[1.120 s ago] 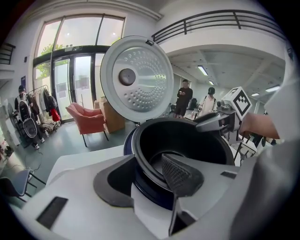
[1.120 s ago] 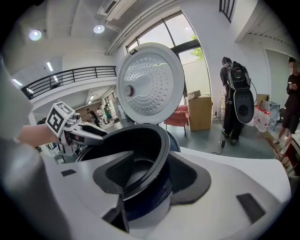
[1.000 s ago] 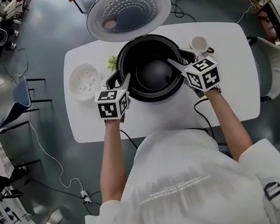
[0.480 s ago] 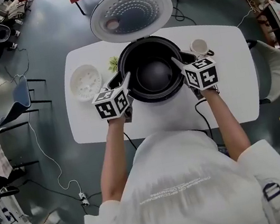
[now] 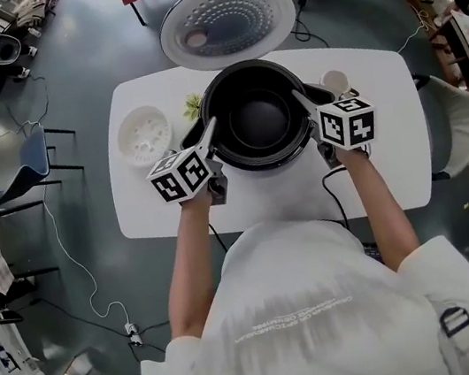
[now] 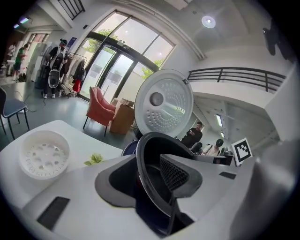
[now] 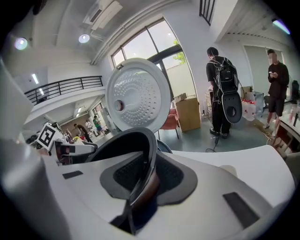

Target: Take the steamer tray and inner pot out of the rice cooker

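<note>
Inner pot [image 5: 257, 124] is pinched on both sides right now. My left gripper [image 5: 210, 127] has the near-left rim between its jaws, one jaw inside the pot and one outside. My right gripper [image 5: 298, 97] does the same on the near-right rim. Both sets of jaws have just been closing in, the right one much more, and they're now narrow and clamped on that thin black rim.

The pot sits in the rice cooker [image 5: 190, 133] with its bare dark bottom showing, and the lid [image 5: 228, 23] stands flipped open behind it. The steamer tray [image 5: 144, 135] is already out, on the white table [image 5: 390, 154] left of the cooker, with a bit of green leaf [image 5: 193, 104] between them. A cup [image 5: 334, 82] stands on the right.

Around the table there's grey floor, cables and chairs. Both arms reach straight forward, with the grippers tipped down at the pot.
</note>
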`<state>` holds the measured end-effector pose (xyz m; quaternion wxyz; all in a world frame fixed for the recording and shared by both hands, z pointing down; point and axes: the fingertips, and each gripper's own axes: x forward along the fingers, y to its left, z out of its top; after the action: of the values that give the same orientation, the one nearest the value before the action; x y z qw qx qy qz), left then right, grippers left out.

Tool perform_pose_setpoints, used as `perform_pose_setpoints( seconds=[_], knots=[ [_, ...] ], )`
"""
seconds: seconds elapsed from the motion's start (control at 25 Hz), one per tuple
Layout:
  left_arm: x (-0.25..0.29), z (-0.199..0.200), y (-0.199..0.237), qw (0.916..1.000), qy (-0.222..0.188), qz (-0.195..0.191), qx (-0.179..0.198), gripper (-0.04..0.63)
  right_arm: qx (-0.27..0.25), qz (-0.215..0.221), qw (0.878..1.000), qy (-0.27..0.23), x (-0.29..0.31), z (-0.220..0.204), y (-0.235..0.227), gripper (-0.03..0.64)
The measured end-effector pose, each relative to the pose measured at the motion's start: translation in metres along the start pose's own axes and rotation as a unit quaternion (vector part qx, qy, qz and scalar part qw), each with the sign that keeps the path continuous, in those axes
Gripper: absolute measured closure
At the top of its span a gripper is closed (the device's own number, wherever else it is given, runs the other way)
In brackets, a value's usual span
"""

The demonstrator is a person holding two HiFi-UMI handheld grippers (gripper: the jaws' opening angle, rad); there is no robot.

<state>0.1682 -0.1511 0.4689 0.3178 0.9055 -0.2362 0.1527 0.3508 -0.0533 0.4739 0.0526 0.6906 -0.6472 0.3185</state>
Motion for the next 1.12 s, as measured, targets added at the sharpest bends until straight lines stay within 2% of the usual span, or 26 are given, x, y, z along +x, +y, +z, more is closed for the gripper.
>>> perform_pose_setpoints(
  seconds=[0.2,0.32,0.44,0.6,0.88,1.12],
  knots=[
    [-0.011,0.014,-0.005,0.9998,-0.019,-0.003,0.003,0.431,0.01,0.025,0.999,-0.036,-0.012,0.026,0.016,0.52],
    [-0.018,0.021,-0.001,0.9996,-0.023,0.011,0.013,0.466,-0.001,0.035,0.998,-0.054,-0.018,0.044,0.028,0.52],
    [-0.027,0.031,0.0,0.999,-0.043,0.015,-0.003,0.52,-0.019,0.039,0.997,-0.065,-0.023,0.058,0.036,0.52],
    [-0.036,0.045,-0.007,0.9972,-0.072,0.004,-0.022,0.526,-0.031,0.041,0.995,-0.086,-0.035,0.075,0.046,0.526],
    [-0.064,0.078,-0.018,0.9896,-0.134,-0.02,-0.049,0.535,-0.043,0.047,0.992,-0.11,-0.05,0.1,0.066,0.529],
    [-0.097,0.105,-0.022,0.9828,-0.177,-0.026,-0.045,0.537,-0.055,0.063,0.99,-0.116,-0.052,0.114,0.09,0.525]
  ],
)
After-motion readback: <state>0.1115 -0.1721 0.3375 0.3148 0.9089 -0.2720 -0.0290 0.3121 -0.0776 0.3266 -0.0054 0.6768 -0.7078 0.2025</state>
